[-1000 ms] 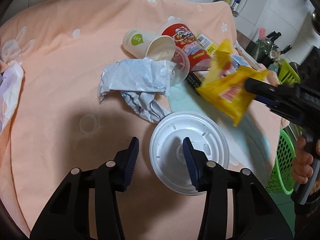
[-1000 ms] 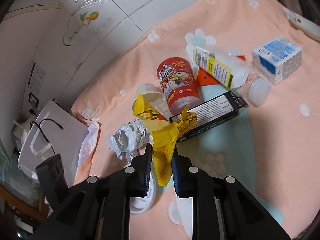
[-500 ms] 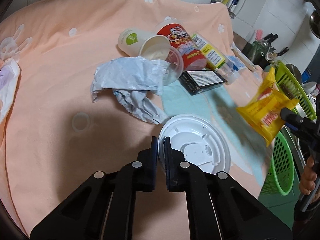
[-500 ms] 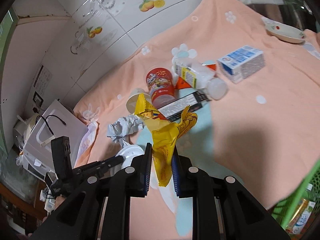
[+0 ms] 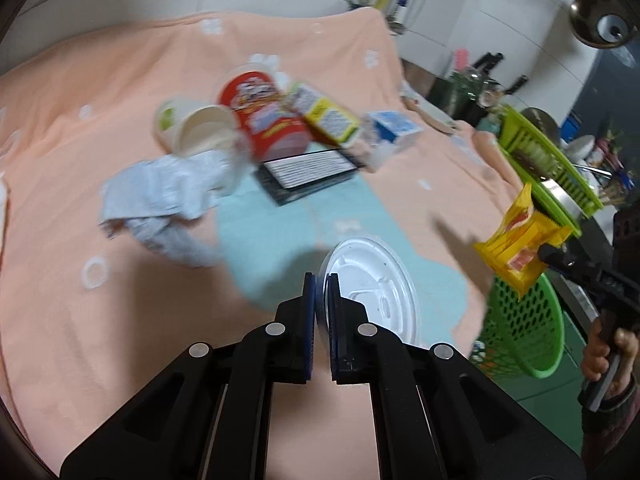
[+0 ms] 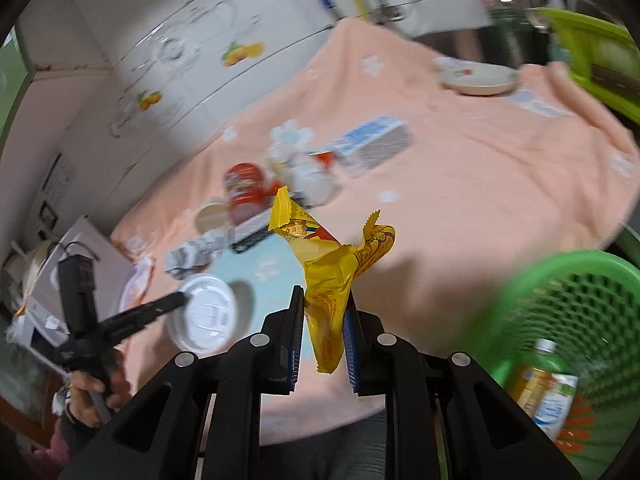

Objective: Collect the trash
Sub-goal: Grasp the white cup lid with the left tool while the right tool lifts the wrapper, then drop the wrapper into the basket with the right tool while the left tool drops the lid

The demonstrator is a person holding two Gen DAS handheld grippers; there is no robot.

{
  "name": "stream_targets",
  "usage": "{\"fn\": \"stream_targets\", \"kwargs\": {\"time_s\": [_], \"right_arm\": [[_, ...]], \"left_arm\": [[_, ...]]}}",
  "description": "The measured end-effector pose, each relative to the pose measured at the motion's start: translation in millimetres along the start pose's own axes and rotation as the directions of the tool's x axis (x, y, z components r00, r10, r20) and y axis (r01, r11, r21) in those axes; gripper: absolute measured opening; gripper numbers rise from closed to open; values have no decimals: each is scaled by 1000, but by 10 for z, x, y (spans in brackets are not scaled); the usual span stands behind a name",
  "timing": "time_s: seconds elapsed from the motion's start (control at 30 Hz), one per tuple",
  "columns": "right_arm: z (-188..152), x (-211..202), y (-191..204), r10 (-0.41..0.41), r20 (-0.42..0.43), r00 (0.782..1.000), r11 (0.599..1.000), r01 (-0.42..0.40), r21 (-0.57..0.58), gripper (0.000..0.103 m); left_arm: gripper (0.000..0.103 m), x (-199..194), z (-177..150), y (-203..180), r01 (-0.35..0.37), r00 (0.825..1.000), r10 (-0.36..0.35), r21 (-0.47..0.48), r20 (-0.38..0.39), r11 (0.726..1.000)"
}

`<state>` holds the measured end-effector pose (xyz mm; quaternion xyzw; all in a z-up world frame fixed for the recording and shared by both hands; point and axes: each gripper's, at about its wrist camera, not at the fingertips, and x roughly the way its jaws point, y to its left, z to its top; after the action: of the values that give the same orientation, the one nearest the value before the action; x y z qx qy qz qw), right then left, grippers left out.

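Note:
My left gripper (image 5: 320, 280) is shut on the rim of a white plastic lid (image 5: 376, 292), lifted a little off the peach cloth (image 5: 60, 140); the same lid (image 6: 206, 314) shows in the right wrist view. My right gripper (image 6: 322, 300) is shut on a crumpled yellow snack wrapper (image 6: 332, 264), held beyond the table's edge beside a green mesh basket (image 6: 580, 292). From the left wrist view the wrapper (image 5: 520, 246) hangs above the basket (image 5: 520, 340). On the cloth lie crumpled paper (image 5: 168, 196), a paper cup (image 5: 196, 128), a red cup (image 5: 264, 116), a black box (image 5: 308, 172) and a blue carton (image 5: 394, 128).
The basket holds a bottle (image 6: 548, 380) and other packaging. A plate (image 6: 476, 78) sits at the far side of the cloth. A green dish rack (image 5: 548, 164) with kitchenware stands to the right. A white appliance (image 6: 60, 276) stands to the left of the table.
My left gripper closed on the lid's rim and lifted it rightward. My right gripper carried the yellow wrapper off the pile, past the table edge, to the green basket.

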<state>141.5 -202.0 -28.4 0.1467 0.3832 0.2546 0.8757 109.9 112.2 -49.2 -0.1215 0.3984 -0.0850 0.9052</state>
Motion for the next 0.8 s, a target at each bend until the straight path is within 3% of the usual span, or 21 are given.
{"fn": "stream_targets", "kwargs": {"time_s": [0.23, 0.6, 0.7, 0.77, 0.8], "right_arm": [[-217, -382, -652, -151, 11, 988, 984, 149, 100, 18], [-666, -506, -1149, -272, -59, 961, 945, 278, 172, 22], [-737, -530, -1229, -264, -70, 962, 942, 272, 196, 27], [-763, -554, -1267, -262, -74, 962, 941, 271, 203, 41], [-775, -580, -1276, -267, -70, 961, 939, 275, 204, 43]], "left_arm": [[4, 90, 51, -397, 99, 995, -97, 58, -29, 993], [4, 260, 157, -1069, 233, 972, -224, 139, -77, 962], [4, 318, 161, -1291, 260, 964, -246, 176, -99, 949], [4, 361, 162, -1441, 279, 959, -261, 198, -112, 940], [4, 378, 160, -1502, 288, 956, -269, 206, -118, 935]]}}
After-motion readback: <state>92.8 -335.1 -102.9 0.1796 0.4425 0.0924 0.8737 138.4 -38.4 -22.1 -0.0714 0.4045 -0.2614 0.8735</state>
